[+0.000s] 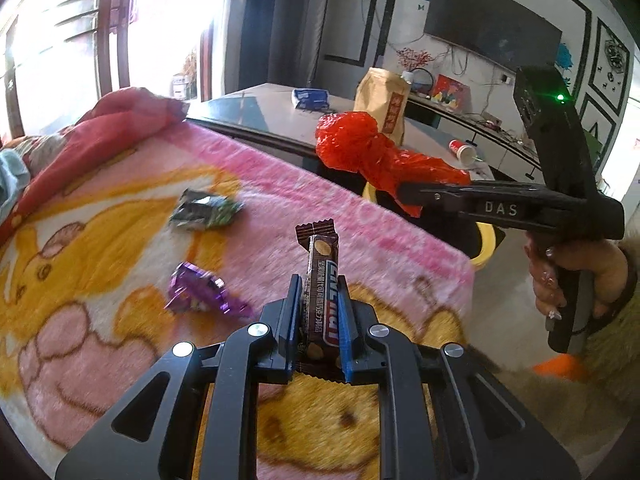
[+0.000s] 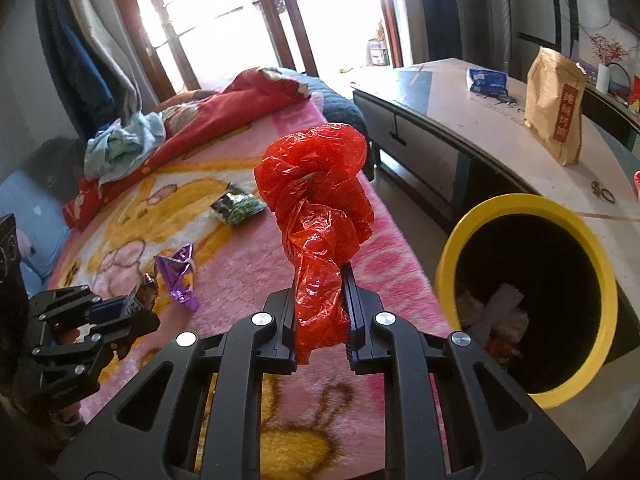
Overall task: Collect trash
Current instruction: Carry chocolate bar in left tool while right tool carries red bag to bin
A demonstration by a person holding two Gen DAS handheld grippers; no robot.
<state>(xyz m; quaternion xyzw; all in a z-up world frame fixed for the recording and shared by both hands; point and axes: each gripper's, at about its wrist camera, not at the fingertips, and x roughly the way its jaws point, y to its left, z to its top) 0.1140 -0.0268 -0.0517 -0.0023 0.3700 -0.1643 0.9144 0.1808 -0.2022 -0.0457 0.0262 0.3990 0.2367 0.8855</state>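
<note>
Red plastic bag (image 2: 320, 216), crumpled and knotted, clamped near its lower end between the narrow fingers of the right gripper (image 2: 320, 312); most of the bag standing loose above the fingers, clear of the pink blanket (image 2: 248, 360) on the bed. Yellow-rimmed bin (image 2: 516, 204) on the floor just beside the bed edge, near the bag, mouth tilted toward the camera, white and mixed refuse already inside. Left gripper (image 1: 318, 312) closed on a brown snack-bar wrapper (image 1: 322, 280), held upright, well apart from the bin across the bed corner. Two pieces uncollected on the blanket, farther from the bin: purple wrapper (image 1: 200, 292) and dark green packet (image 1: 206, 210). Brown paper bag (image 2: 554, 108) standing on the desk (image 2: 460, 100) behind the bin; probably not refuse, though hard to judge from here.

Risks noted:
- Slick, springy film gripped at one end only; slip or unfurling likely on a quick swing toward the bin.
- Release short of the rim; bag light enough to land on the floor.
- Both grippers converging on one opening; collision possible.
</note>
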